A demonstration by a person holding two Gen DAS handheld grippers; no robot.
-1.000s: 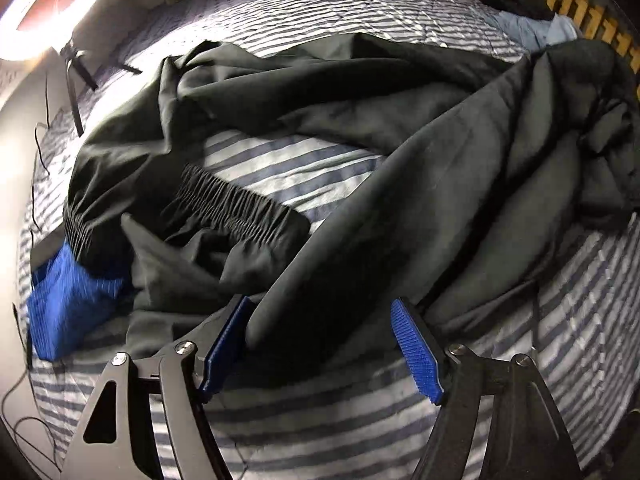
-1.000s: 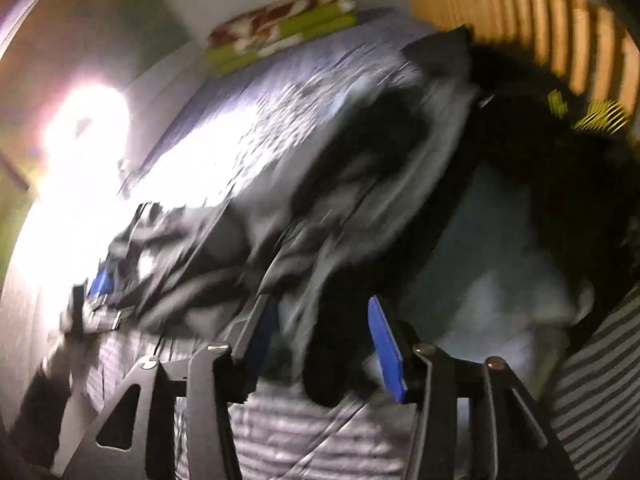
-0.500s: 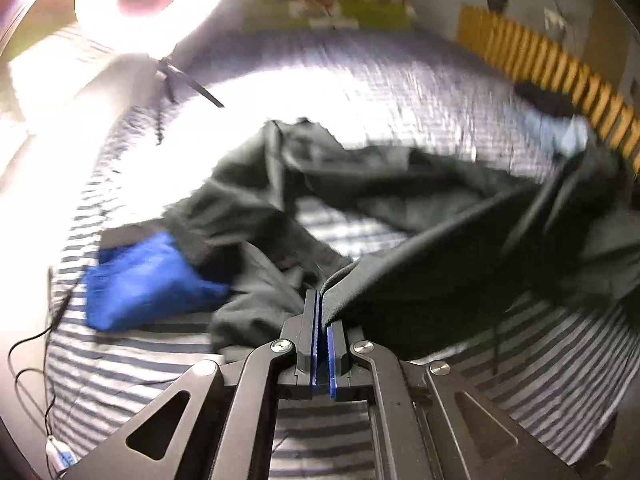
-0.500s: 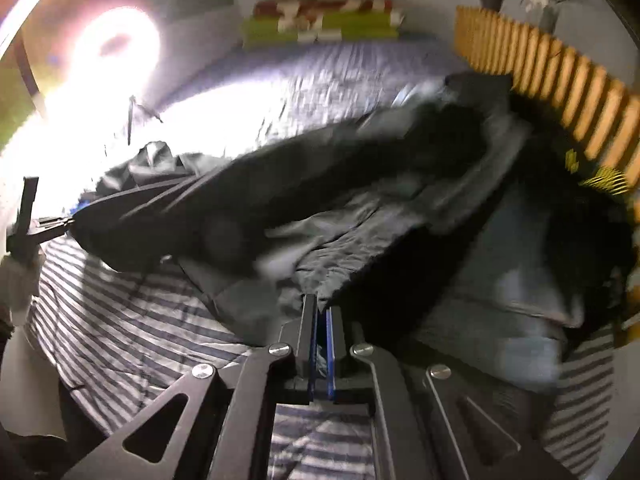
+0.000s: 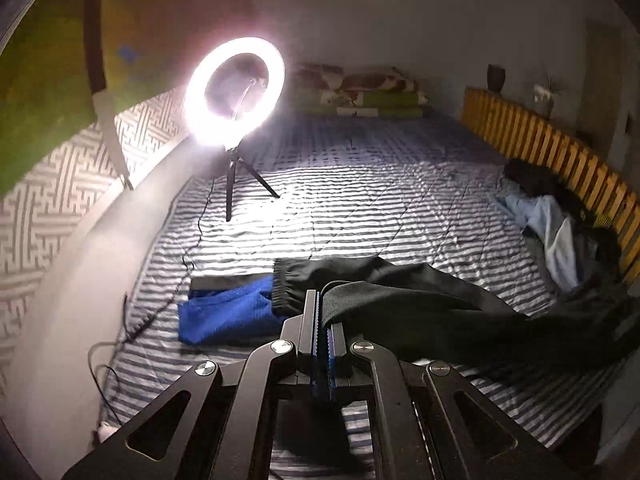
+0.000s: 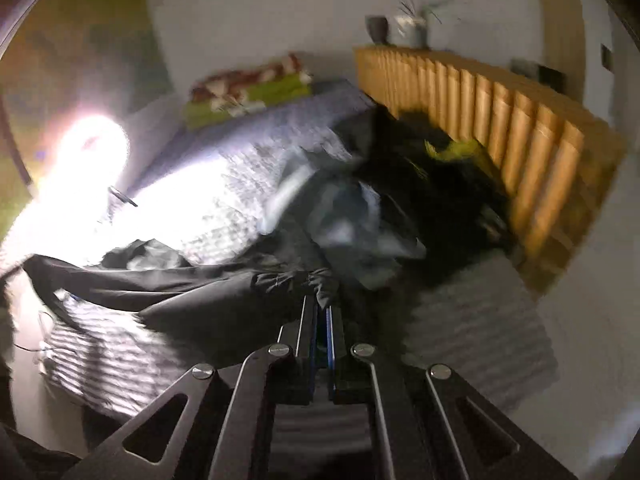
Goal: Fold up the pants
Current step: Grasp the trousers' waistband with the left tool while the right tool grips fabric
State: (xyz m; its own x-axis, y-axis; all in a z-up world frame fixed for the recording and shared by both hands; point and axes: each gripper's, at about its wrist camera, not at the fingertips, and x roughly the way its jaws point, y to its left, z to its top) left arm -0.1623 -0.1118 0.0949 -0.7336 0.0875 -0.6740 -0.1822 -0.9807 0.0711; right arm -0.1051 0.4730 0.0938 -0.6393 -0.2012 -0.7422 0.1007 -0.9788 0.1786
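Black pants (image 5: 420, 304) hang stretched above a bed with a striped cover (image 5: 360, 200). My left gripper (image 5: 323, 304) is shut on one edge of the cloth, which runs off to the right. In the blurred right wrist view my right gripper (image 6: 323, 308) is shut on a gathered edge of the same black pants (image 6: 192, 288), which stretch away to the left. An elastic waistband end shows just behind the left fingers.
A lit ring light on a small tripod (image 5: 236, 96) stands on the bed at the left, its cable trailing. A blue garment (image 5: 224, 312) lies below the pants. More clothes (image 5: 552, 220) are heaped by the slatted wooden rail (image 5: 560, 152). Folded blankets (image 5: 360, 92) lie at the far end.
Both grippers were open around the black cloth, then shut on it. Both have risen, lifting the pants off the bed and pulling them taut between them.
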